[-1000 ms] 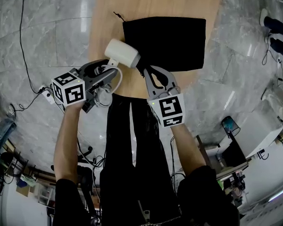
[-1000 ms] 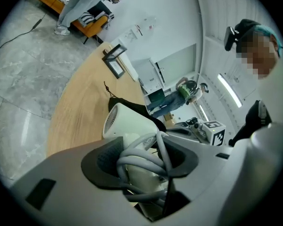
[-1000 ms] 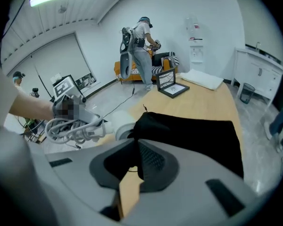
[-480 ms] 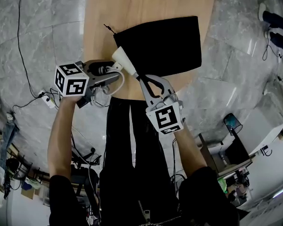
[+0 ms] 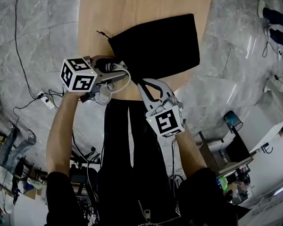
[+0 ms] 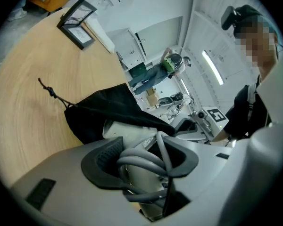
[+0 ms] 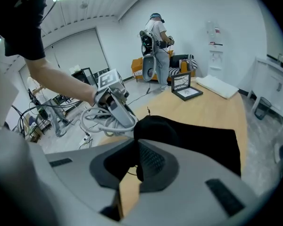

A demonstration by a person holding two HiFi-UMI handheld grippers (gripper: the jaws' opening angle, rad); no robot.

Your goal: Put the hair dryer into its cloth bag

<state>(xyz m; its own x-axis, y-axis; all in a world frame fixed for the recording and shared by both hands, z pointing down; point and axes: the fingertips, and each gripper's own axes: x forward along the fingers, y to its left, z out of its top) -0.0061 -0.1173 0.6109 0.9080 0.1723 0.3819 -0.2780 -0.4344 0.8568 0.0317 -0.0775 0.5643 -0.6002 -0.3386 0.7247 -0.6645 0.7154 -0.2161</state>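
The black cloth bag [image 5: 155,46] lies on the round wooden table [image 5: 99,13], its mouth toward me and its drawstring [image 5: 103,34] trailing left. My left gripper [image 5: 119,72] is shut on the white hair dryer [image 6: 127,131] and its coiled grey cord [image 6: 148,164]. The dryer's head sits inside the bag's mouth [image 6: 108,112] and is hidden in the head view. My right gripper [image 5: 140,85] is shut on the bag's near edge [image 7: 153,126] and holds the cloth up. In the right gripper view the left gripper [image 7: 114,105] and the cord [image 7: 96,121] show just left of the bag.
A framed picture [image 7: 187,92] and a flat white thing [image 7: 218,86] lie at the table's far side. A person [image 7: 155,36] stands beyond the table. Cables and a power strip [image 5: 45,97] lie on the marble floor at the left. The table's near edge [image 5: 132,97] is under my grippers.
My left gripper has moved right toward the bag's mouth, and the dryer's white head has gone from plain sight into the bag. The right gripper has kept its hold on the bag's edge.
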